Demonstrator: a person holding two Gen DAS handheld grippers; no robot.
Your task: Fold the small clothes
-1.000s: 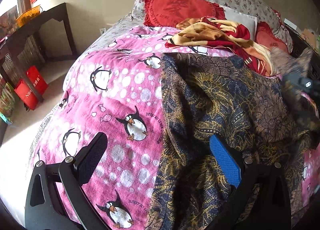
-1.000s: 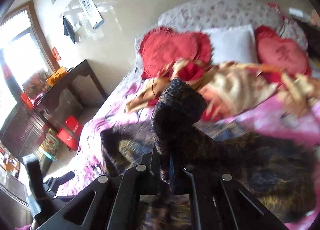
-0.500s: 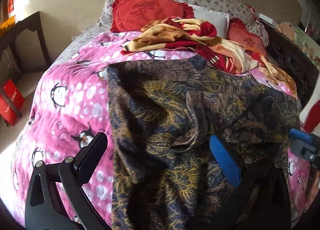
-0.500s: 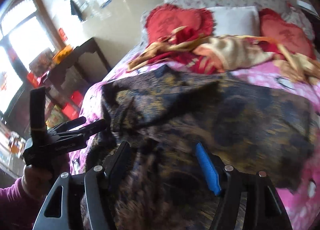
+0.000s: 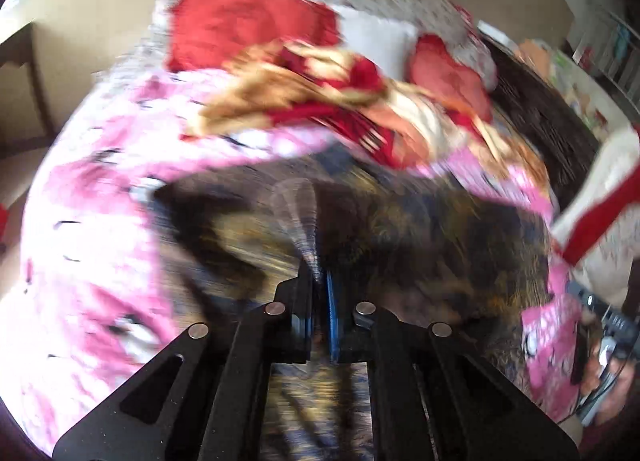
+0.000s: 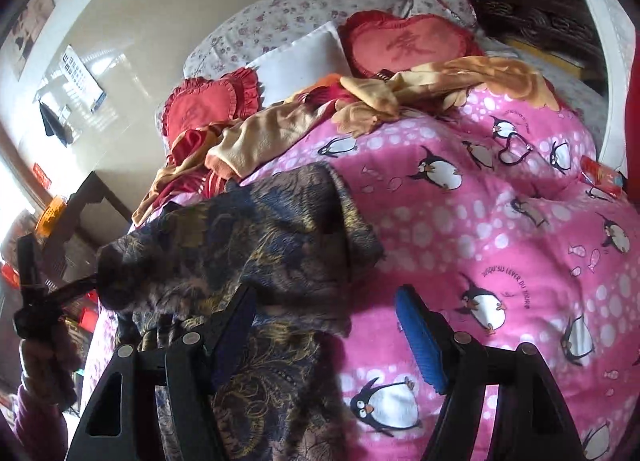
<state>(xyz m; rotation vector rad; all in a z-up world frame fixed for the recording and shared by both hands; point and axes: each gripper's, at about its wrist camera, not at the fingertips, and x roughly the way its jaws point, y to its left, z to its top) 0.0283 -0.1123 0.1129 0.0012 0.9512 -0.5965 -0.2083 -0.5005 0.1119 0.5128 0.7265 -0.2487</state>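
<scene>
A dark garment with a gold and blue pattern (image 6: 256, 245) lies crumpled on the pink penguin blanket (image 6: 500, 221). My left gripper (image 5: 318, 281) is shut on a raised fold of the garment (image 5: 420, 237); this view is blurred. In the right wrist view the left gripper (image 6: 80, 287) holds the garment's left corner lifted. My right gripper (image 6: 324, 301) hovers over the garment's near right edge, its jaws opening. Cloth and blanket lie below the gap, and the pads press on nothing. The right gripper (image 5: 600, 321) also shows at the left wrist view's right edge.
A heap of tan and red clothes (image 6: 280, 133) lies beyond the garment. Heart-shaped red cushions (image 6: 204, 105) and a white pillow (image 6: 304, 61) line the bed's head. A dark desk (image 6: 88, 205) stands left of the bed, and dark furniture (image 6: 532, 17) is at the far right.
My left gripper has shut on the dark garment and lifted its fold. My right gripper let go of the cloth, opened and swung right over the pink blanket.
</scene>
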